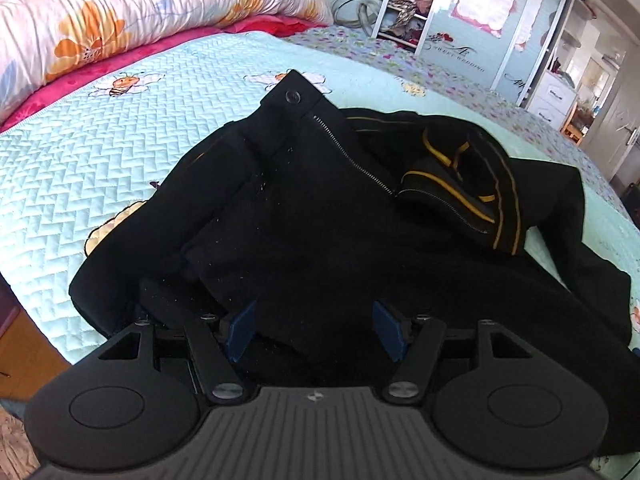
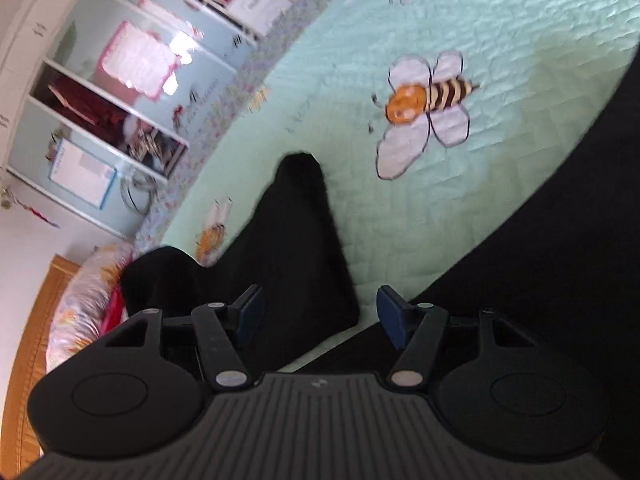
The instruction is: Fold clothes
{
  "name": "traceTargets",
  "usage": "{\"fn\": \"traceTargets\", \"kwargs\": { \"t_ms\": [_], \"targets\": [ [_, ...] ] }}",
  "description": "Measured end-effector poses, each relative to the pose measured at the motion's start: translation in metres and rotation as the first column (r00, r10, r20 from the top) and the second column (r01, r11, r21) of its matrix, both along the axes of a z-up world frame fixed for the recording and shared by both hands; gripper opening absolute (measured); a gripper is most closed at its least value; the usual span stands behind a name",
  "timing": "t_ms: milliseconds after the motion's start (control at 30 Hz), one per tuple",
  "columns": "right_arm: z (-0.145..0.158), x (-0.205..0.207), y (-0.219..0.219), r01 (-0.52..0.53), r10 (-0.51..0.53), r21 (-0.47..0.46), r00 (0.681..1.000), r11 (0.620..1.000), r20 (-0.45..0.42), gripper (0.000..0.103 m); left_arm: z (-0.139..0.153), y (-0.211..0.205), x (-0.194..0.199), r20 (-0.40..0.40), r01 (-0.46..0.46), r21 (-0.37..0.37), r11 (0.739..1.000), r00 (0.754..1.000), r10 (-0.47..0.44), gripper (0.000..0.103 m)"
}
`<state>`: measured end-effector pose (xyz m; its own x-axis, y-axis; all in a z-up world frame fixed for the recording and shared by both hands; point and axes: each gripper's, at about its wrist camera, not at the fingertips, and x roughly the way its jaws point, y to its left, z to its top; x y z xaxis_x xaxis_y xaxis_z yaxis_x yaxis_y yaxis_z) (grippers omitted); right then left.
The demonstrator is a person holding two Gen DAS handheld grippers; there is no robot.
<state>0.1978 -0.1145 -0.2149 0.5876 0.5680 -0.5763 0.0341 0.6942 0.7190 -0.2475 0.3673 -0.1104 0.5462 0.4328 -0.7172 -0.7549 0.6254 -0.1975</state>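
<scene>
Fingers (image 1: pixel 242 330) of both grippers are held apart, empty, above black trousers (image 1: pixel 304 216) on the bed (image 1: pixel 80 168); loose waistband may be bunched, spoiling folds.

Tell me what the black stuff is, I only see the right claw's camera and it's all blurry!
Observer: It's a pair of black trousers lying on the bed. The left camera shows the waist with a button and an open zipper.
Operator: Is there any other colour on them?
Observer: Yes, yellow stripes run along the inside of the waistband.
Operator: What's the left claw doing?
Observer: The left claw is open over the black cloth, gripping nothing.
Operator: What's at the far end of the bed?
Observer: A rolled-up flowered quilt on a red blanket.
</scene>
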Motion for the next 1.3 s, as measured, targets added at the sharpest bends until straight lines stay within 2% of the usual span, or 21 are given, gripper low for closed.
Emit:
{"fn": "traceTargets", "kwargs": {
  "t_ms": [67, 167, 300, 333, 367, 400, 467, 533, 600, 700, 800, 867, 967, 1033, 1100, 1167, 1233, 1300],
  "targets": [
    [-0.008, 0.006, 0.003, -0.009, 0.009, -0.003, 0.999, 1.000, -0.041, 0.065, -0.001, 0.001, 0.006, -0.007, 0.004, -0.001, 1.000, 1.000, -0.004, 0.066],
    [-0.010, 0.001, 0.008, -0.011, 0.013, 0.042, 0.999, 0.999, -0.045, 0.067, -0.002, 0.001, 0.018, -0.010, 0.028, -0.002, 1.000, 1.000, -0.028, 0.066],
    [-0.015, 0.015, 0.020, -0.030, 0.031, 0.078, 0.999, 0.997, -0.017, 0.068, -0.007, -0.003, 0.036, -0.037, 0.062, -0.006, 0.998, 0.997, -0.062, 0.066],
    [-0.016, 0.018, 0.023, -0.027, 0.028, 0.096, 1.000, 0.995, -0.008, 0.064, -0.006, -0.006, 0.039, -0.037, 0.067, -0.006, 0.998, 0.997, -0.067, 0.066],
    [-0.018, 0.022, 0.026, -0.025, 0.026, 0.112, 1.000, 0.993, -0.009, 0.047, -0.006, -0.008, 0.041, -0.037, 0.072, -0.003, 0.997, 0.997, -0.072, 0.066],
    [-0.022, 0.027, 0.028, -0.028, 0.031, 0.130, 0.999, 0.991, -0.026, 0.020, -0.005, -0.011, 0.042, -0.041, 0.076, 0.001, 0.997, 0.996, -0.076, 0.066],
    [-0.026, 0.033, 0.028, -0.015, 0.022, 0.152, 0.999, 0.988, -0.049, 0.019, -0.003, -0.014, 0.043, -0.058, 0.074, 0.009, 0.997, 0.996, -0.073, 0.066],
    [-0.019, 0.036, 0.021, 0.005, -0.003, 0.134, 1.000, 0.991, -0.015, 0.019, -0.001, -0.016, 0.044, -0.078, 0.066, 0.017, 0.998, 0.995, -0.065, 0.066],
    [0.003, 0.037, 0.001, 0.046, -0.056, 0.132, 0.996, 0.990, 0.073, 0.018, 0.006, -0.018, 0.043, -0.084, 0.063, 0.032, 0.998, 0.995, -0.060, 0.066],
    [0.040, 0.047, -0.050, 0.129, -0.153, 0.131, 0.969, 0.983, 0.192, 0.018, 0.014, -0.020, 0.046, -0.082, 0.062, 0.060, 0.996, 0.995, -0.057, 0.066],
    [0.063, 0.065, -0.104, 0.158, -0.176, 0.086, 0.947, 0.984, 0.268, 0.018, 0.014, -0.026, 0.055, -0.071, 0.083, 0.065, 0.994, 0.994, -0.079, 0.066],
    [0.059, 0.075, -0.132, 0.167, -0.170, 0.034, 0.957, 0.985, 0.235, 0.019, 0.010, -0.034, 0.063, -0.066, 0.113, 0.058, 0.992, 0.992, -0.109, 0.066],
    [0.041, 0.063, -0.164, 0.248, -0.245, -0.010, 0.960, 0.969, 0.137, 0.021, 0.007, -0.046, 0.073, -0.062, 0.160, 0.050, 0.986, 0.986, -0.157, 0.066],
    [0.038, 0.031, -0.172, 0.268, -0.270, 0.037, 0.951, 0.963, 0.152, 0.027, 0.007, -0.050, 0.077, -0.064, 0.186, 0.053, 0.981, 0.981, -0.183, 0.066],
    [0.039, -0.004, -0.157, 0.212, -0.227, 0.094, 0.954, 0.973, 0.194, 0.039, 0.008, -0.050, 0.079, -0.064, 0.190, 0.061, 0.980, 0.980, -0.186, 0.066],
    [0.039, -0.033, -0.119, 0.098, -0.124, 0.132, 0.972, 0.986, 0.201, 0.048, 0.010, -0.047, 0.078, -0.054, 0.181, 0.062, 0.982, 0.983, -0.177, 0.066],
    [0.037, -0.048, -0.069, -0.023, -0.004, 0.138, 0.982, 0.990, 0.191, 0.048, 0.013, -0.045, 0.078, -0.038, 0.172, 0.061, 0.983, 0.985, -0.170, 0.066],
    [0.032, -0.062, -0.018, -0.146, 0.120, 0.149, 0.978, 0.978, 0.170, 0.049, 0.016, -0.045, 0.078, -0.021, 0.175, 0.068, 0.982, 0.985, -0.174, 0.066]
  ]
}}
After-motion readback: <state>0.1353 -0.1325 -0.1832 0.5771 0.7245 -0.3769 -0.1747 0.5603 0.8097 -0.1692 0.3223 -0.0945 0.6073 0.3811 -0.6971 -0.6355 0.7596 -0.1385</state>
